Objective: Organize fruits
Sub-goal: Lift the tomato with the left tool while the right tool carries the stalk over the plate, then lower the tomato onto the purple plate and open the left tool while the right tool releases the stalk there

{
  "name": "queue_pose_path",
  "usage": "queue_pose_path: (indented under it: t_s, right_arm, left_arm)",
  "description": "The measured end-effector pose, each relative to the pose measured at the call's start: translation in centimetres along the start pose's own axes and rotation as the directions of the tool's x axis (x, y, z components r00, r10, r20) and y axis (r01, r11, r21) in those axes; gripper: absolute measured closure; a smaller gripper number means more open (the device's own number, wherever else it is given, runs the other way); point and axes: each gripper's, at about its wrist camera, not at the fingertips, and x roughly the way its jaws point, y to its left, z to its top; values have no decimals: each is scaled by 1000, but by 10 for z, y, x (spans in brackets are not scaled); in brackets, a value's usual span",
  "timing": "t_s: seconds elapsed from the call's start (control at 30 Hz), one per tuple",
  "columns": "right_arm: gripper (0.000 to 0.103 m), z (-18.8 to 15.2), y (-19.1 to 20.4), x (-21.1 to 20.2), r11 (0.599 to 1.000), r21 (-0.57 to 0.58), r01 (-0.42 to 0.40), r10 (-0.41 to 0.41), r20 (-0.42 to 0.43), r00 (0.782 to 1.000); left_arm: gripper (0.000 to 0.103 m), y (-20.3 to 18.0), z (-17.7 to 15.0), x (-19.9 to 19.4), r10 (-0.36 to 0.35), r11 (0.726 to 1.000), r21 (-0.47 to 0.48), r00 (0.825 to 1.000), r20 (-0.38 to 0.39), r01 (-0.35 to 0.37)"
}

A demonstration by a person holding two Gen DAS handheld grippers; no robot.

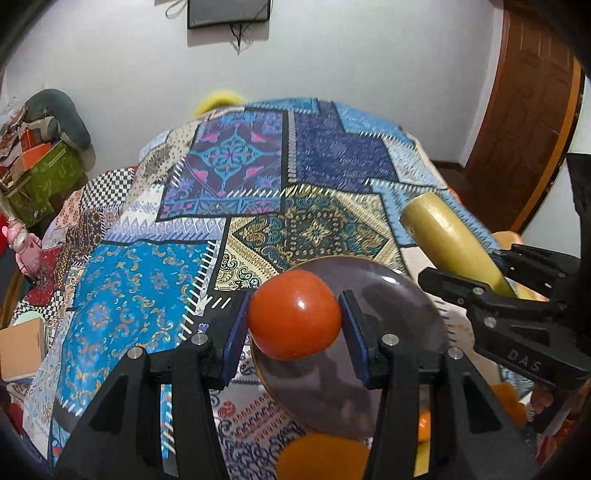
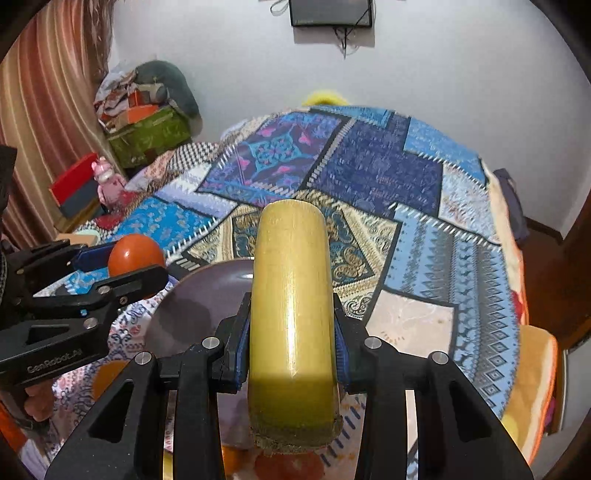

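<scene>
White walls close the room at the top of both views, with a dark screen (image 2: 330,13) hanging at the upper centre, striped curtains (image 2: 44,92) in the upper left of the right wrist view and a brown wooden door (image 1: 524,122) in the upper right of the left wrist view. Below them a bed covered by a patchwork batik cloth (image 1: 236,166) in blue, purple and cream fills the middle of each frame. A heap of boxes and clothes (image 2: 147,110) stands at the left beside the bed.

On the cloth, in the lower centre, lies a round dark plate (image 1: 399,295), and it looks bare. The left gripper (image 1: 294,314) is clamped on a red-orange tomato (image 1: 295,314), which it holds above the near left part of the plate. The right gripper (image 2: 293,332) is clamped on a yellow banana (image 2: 291,295), and it holds this above the right side of the plate.

I judge that the task is at its beginning: two fruits are carried to the plate but not yet put down. Some other orange fruits (image 1: 321,458) wait at the bottom edge of the frames, so more trips are left.
</scene>
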Motion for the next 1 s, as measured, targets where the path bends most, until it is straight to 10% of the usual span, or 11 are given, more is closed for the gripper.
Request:
queue_pose_path:
  t_s: [1.0]
  right_arm:
    - [69,-3,-10,80,996,-64,-58,34,-328,944]
  left_arm:
    - [54,5,2,82,-44,998,26,967,-249,52]
